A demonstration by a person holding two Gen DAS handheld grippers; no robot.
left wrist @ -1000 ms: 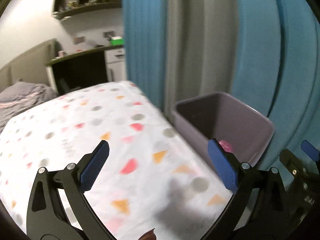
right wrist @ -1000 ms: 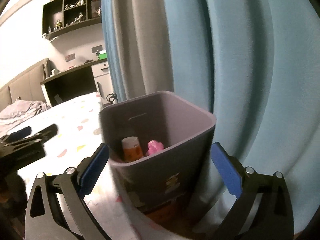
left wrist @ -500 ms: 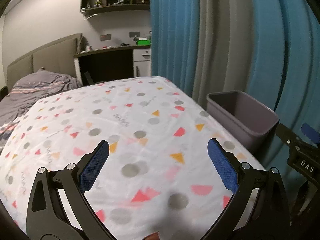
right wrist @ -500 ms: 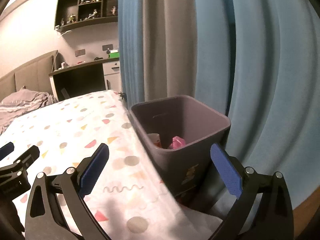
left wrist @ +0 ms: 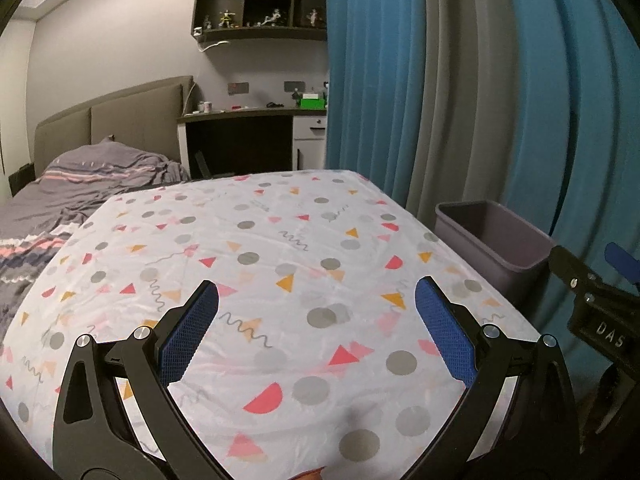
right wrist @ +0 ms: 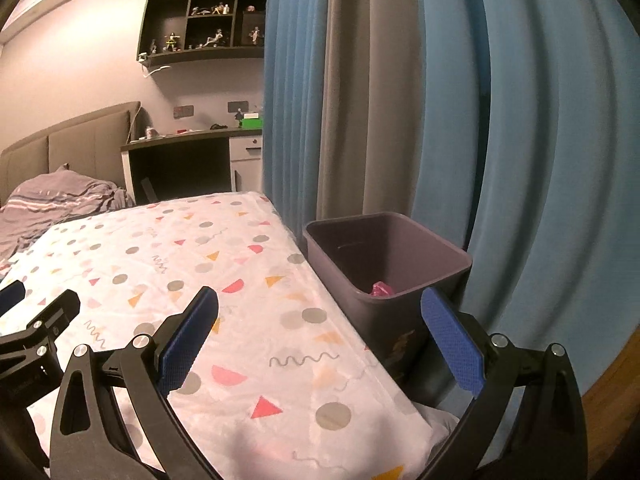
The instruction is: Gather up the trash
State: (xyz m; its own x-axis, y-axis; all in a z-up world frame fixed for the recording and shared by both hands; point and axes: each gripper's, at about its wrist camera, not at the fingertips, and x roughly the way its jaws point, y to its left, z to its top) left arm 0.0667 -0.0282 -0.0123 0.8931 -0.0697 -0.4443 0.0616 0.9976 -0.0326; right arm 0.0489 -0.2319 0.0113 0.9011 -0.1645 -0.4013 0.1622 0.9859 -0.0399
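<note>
Here both tools hang over a bed with a white cover [left wrist: 280,264] printed in grey dots, pink and orange triangles and squiggles; nothing lies on the cover in either view, so there is open room across it. Left tool [left wrist: 316,312] has its blue-padded fingers spread wide, nothing between them, over the near part of the cover. Right tool [right wrist: 320,320] is likewise spread and empty, its right finger [right wrist: 450,344] overlapping the near corner of the bin in the picture, contact cannot be told. The grey-purple trash bin [right wrist: 404,316] stands on the floor just beside the right edge of the bed, close against the blue curtain [right wrist: 540,140], with a grey curtain panel behind it. Inside the bin a pink crumpled piece of trash [right wrist: 380,289] shows low near the front wall; the rest of the inside is dark. The bin's front carries a small orange sticker [right wrist: 404,342], not readable. In the left view the right tool's body shows at the right edge with white letters "DAS" [left wrist: 610,334]. Far end of the bed has a rumpled grey striped duvet [left wrist: 80,188] and a padded headboard [left wrist: 120,120]. Beyond the bed's far edge stands a dark desk [left wrist: 240,136], with a wall shelf [left wrist: 260,4] of figurines above.
</note>
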